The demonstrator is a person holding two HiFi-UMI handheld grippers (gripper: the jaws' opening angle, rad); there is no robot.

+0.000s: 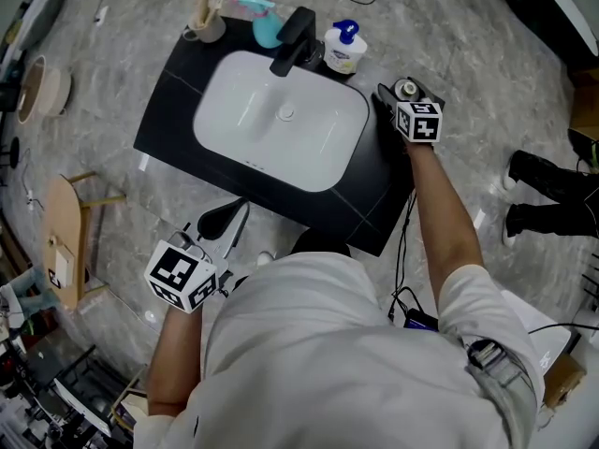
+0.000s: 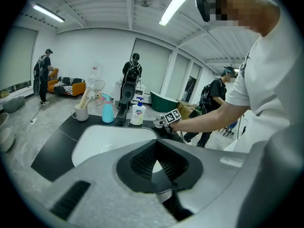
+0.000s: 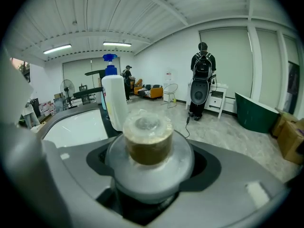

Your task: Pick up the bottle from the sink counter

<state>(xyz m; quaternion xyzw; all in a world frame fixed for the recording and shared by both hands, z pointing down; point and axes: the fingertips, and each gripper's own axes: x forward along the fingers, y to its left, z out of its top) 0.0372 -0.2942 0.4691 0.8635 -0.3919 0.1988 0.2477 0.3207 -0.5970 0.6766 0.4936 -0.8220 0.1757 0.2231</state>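
Note:
A small bottle (image 1: 405, 89) with a brown, plastic-wrapped cap stands at the right end of the black sink counter (image 1: 178, 110). My right gripper (image 1: 395, 97) is around it. In the right gripper view the bottle (image 3: 148, 141) fills the gap, and both jaws of the gripper (image 3: 149, 175) press on its rounded shoulder. My left gripper (image 1: 229, 221) hangs off the counter's near edge, in front of the white basin (image 1: 281, 120). In its own view the left gripper (image 2: 156, 148) has its tips together and nothing between them.
A white soap pump bottle (image 1: 344, 50) stands just left of the held bottle, beside the black faucet (image 1: 295, 37). A blue spray bottle (image 1: 267, 26) and a cup of utensils (image 1: 206, 21) sit at the back left. A wooden stool (image 1: 65, 241) stands on the floor at left.

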